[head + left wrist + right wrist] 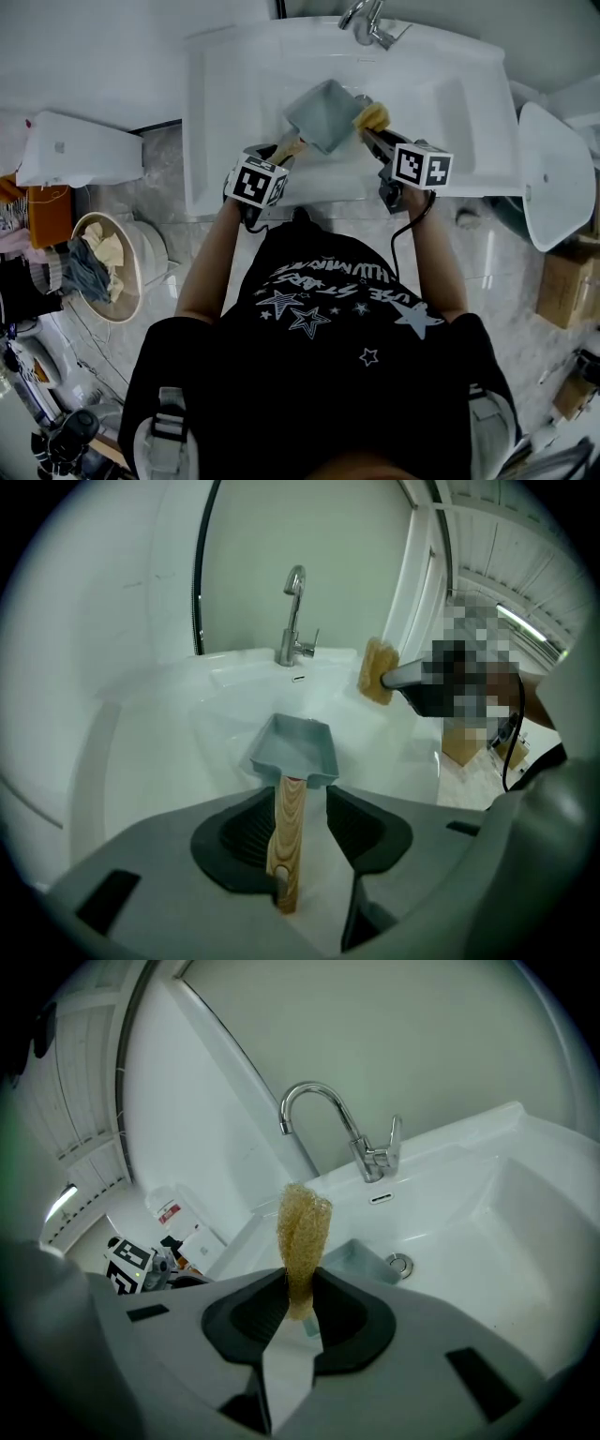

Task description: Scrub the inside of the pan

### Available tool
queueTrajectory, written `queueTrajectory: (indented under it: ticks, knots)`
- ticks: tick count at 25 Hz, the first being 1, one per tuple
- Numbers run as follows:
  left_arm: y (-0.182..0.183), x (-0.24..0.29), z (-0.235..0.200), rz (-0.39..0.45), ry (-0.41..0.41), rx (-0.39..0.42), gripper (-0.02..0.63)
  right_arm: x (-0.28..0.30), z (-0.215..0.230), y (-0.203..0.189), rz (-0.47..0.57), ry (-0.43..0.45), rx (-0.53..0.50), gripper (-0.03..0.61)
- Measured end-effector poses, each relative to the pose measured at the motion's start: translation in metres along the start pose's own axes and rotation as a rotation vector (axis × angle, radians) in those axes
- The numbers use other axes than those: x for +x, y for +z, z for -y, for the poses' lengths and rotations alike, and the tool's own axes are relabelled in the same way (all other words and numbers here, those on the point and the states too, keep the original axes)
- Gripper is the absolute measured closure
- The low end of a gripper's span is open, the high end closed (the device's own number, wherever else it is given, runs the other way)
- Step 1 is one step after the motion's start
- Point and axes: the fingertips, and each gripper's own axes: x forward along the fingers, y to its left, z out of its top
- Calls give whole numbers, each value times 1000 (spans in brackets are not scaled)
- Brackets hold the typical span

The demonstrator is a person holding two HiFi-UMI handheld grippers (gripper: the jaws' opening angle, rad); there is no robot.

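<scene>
A grey square pan (pixel 323 114) with a wooden handle (pixel 289 150) sits tilted in the white sink (pixel 441 103). In the left gripper view the handle (pixel 289 827) lies between the jaws of my left gripper (pixel 305 822), resting against the left pad with a clear gap on the right; the jaws stand open. The pan (pixel 295 749) points toward the faucet (pixel 294 621). My right gripper (pixel 300 1307) is shut on a yellow fibrous sponge (pixel 304 1232), held upright just above the pan's near rim (pixel 361 1260). In the head view the sponge (pixel 372 116) touches the pan's right corner.
The drain (pixel 399 1264) lies right of the pan. A round laundry basket (pixel 103 267) stands on the floor at left below a white box (pixel 80 150). A white oval lid (pixel 553 173) and a cardboard box (pixel 567 286) stand at right.
</scene>
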Motion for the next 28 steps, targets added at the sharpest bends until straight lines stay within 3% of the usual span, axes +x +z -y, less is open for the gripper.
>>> queueTrajectory:
  ticks: [11, 17, 28]
  knots:
    - [-9, 38, -7, -225, -26, 49, 457, 38, 9, 6, -72, -23, -24, 500]
    - [-16, 53, -3, -277, -31, 24, 459, 58, 26, -2, -181, -14, -60, 500]
    - [-27, 72, -12, -357, 73, -67, 457, 97, 78, -16, -425, -29, -169, 500]
